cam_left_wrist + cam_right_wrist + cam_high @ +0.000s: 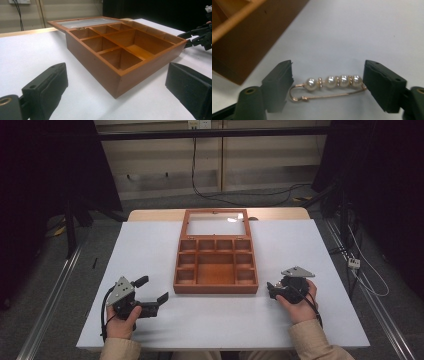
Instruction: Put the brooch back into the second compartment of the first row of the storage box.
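High view: a brown wooden box with small compartments and a glass-paned lid folded back [216,265] sits at the centre of the white table [150,250]. The left gripper [150,296] rests at lower left with its jaws spread and empty. The right gripper [272,290] sits at lower right, just beside the box's near right corner; its jaw state is hard to read here.

Left gripper view: the box fills the middle of the frame, well ahead of the open jaws.

Right gripper view: a gold safety-pin brooch strung with four white pearls [329,86] lies on the table between the parted jaws, its long axis running jaw to jaw. One end touches the right-hand jaw or nearly so; it is bracketed, not yet squeezed. The right hand is clearly the nearer, and closing would likely pinch the brooch endwise.
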Available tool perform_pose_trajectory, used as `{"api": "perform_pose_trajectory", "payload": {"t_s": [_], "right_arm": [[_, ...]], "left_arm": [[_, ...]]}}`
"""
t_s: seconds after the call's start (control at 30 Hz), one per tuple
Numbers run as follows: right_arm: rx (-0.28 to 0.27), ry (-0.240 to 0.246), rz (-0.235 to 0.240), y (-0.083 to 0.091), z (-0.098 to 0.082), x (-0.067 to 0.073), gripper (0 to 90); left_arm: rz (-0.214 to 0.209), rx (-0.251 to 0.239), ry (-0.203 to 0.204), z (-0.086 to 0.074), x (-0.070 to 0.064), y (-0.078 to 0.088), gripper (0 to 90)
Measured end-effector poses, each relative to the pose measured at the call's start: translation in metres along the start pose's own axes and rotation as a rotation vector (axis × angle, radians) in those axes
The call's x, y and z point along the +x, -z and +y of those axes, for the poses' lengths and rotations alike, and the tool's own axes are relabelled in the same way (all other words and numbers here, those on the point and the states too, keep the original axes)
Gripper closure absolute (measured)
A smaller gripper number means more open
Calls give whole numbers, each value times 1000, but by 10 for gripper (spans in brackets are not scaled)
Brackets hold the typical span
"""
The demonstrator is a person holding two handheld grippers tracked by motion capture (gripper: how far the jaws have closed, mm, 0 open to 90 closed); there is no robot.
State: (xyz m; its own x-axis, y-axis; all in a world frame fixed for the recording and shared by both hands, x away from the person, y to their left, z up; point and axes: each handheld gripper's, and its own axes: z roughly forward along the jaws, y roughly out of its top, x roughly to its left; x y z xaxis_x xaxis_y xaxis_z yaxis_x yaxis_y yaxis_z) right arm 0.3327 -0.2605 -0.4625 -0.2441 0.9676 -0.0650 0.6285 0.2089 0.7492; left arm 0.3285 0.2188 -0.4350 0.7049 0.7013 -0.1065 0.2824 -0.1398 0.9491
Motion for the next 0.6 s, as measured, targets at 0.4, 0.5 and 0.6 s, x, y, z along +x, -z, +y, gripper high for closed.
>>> {"api": "perform_pose_trajectory", "payload": {"t_s": [0.4,0.5,0.6], "right_arm": [[26,-63,37,12,-10,-12,534],[20,-70,40,14,-12,-17,627],[17,-68,44,14,-12,-21,679]], "left_arm": [[1,-1,-8,0,0,2,41],[2,-3,-9,0,0,2,41],[1,-1,-6,0,-1,1,41]]}}
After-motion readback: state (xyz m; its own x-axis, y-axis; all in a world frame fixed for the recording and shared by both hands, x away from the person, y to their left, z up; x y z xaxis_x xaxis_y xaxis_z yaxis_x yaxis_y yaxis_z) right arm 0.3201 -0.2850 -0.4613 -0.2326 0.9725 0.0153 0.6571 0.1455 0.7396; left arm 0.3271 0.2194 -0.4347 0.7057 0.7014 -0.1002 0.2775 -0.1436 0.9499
